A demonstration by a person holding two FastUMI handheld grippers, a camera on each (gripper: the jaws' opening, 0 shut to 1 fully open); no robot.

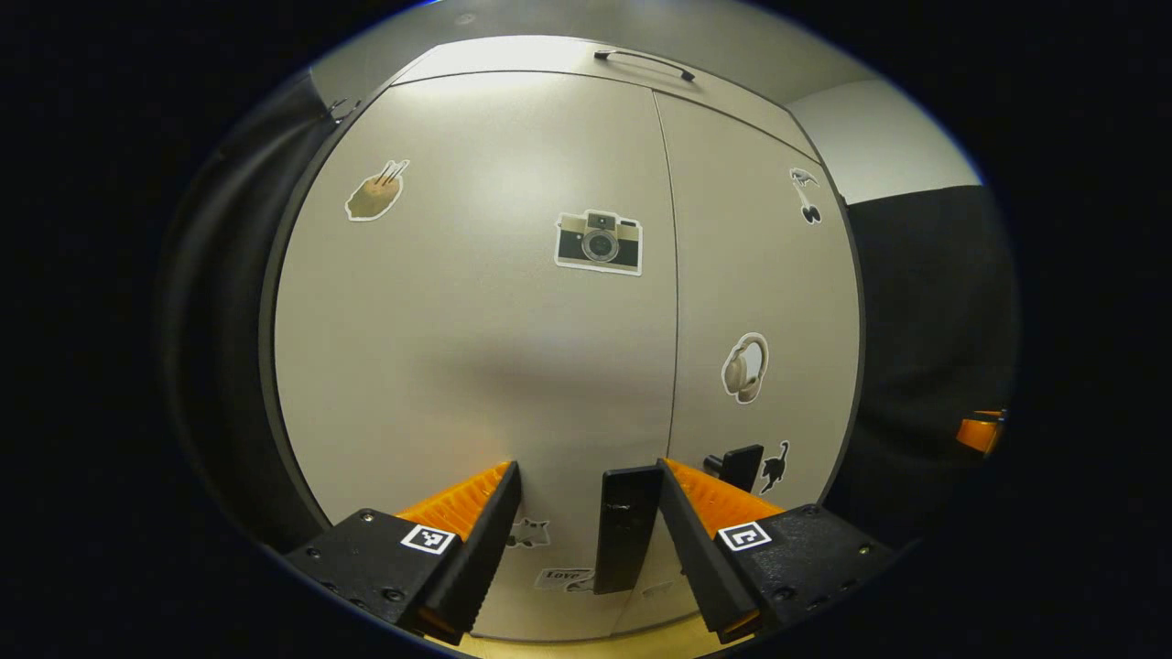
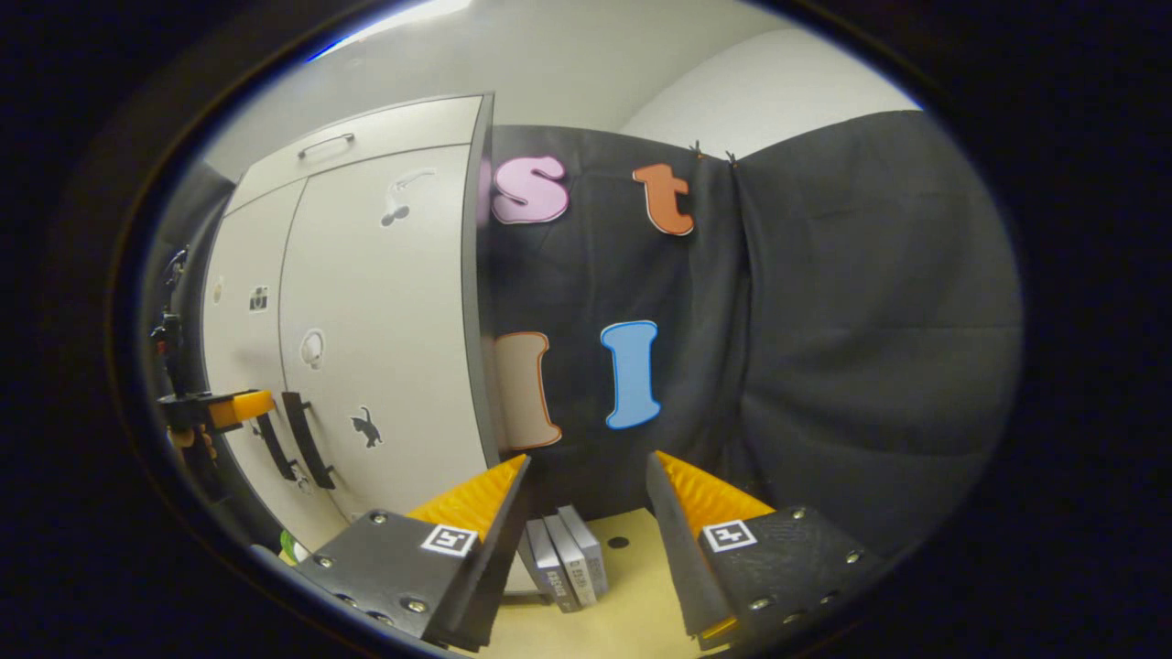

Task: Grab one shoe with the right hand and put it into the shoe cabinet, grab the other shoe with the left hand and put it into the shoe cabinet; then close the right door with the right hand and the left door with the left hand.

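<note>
Both cabinet doors [image 1: 476,302] look shut, so a light push should do. Left claw [image 1: 586,485] gapes empty beside the handle [image 1: 624,526]; right claw [image 2: 586,485] hangs open, empty too.

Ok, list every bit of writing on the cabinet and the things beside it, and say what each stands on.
Word sticker, low on the left door: one short word, too blurred to read.
Boxes beside the cabinet: print on the spines, too small to read.
Camera sticker and the other stickers: pictures, no text.
Nothing else readable.
</note>
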